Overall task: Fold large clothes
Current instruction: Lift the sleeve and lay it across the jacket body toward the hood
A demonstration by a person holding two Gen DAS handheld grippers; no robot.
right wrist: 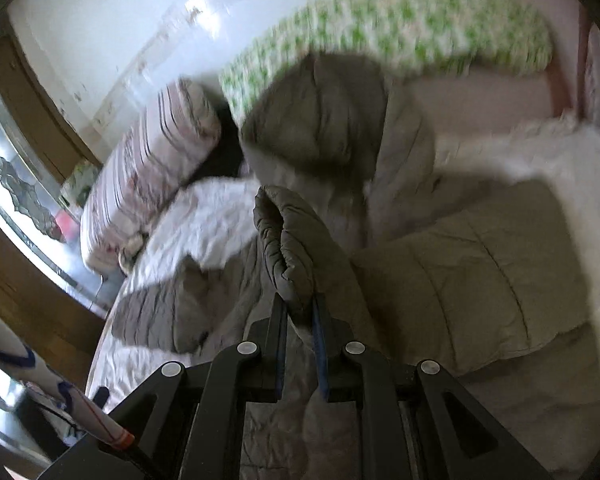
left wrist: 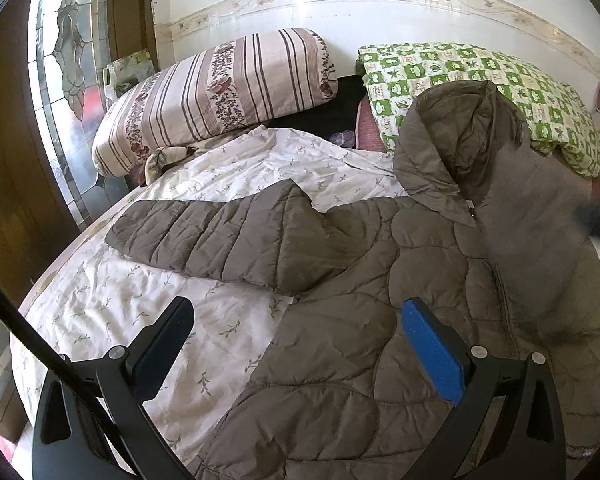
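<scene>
brown quilted jacket (left wrist: 400,300) lies spread on the bed (left wrist: 120,312). right gripper (right wrist: 300,308) is clamped on its sleeve cuff (right wrist: 284,240). left gripper (left wrist: 296,332), fingers apart and empty, hovers above the hem, other sleeve (left wrist: 220,232) ahead-left, lying crosswise.

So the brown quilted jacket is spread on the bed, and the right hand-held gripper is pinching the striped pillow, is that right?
Not quite. The right hand-held gripper is pinching a fold of the brown quilted jacket, not the striped pillow, which lies untouched at the head of the bed. The right wrist view shows it.
</scene>
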